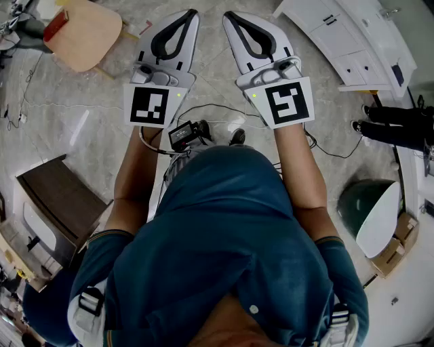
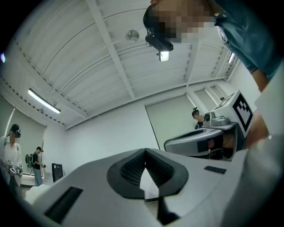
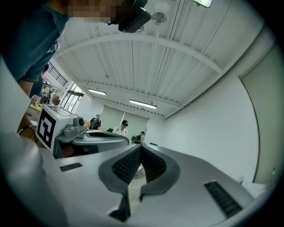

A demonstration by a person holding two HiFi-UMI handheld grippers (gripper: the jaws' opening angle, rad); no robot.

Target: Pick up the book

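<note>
Apparently just readying to start, the person is holding the left gripper [image 1: 192, 15] and right gripper [image 1: 229, 16] out side by side, both sets of fingers closed on nothing, no book showing ahead of them.

No legible text or numbers.

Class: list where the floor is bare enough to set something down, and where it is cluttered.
Bare floor lies between the wooden table and dark cabinet, and again left of the white cabinet. Cables and a black device crowd the middle.
</note>
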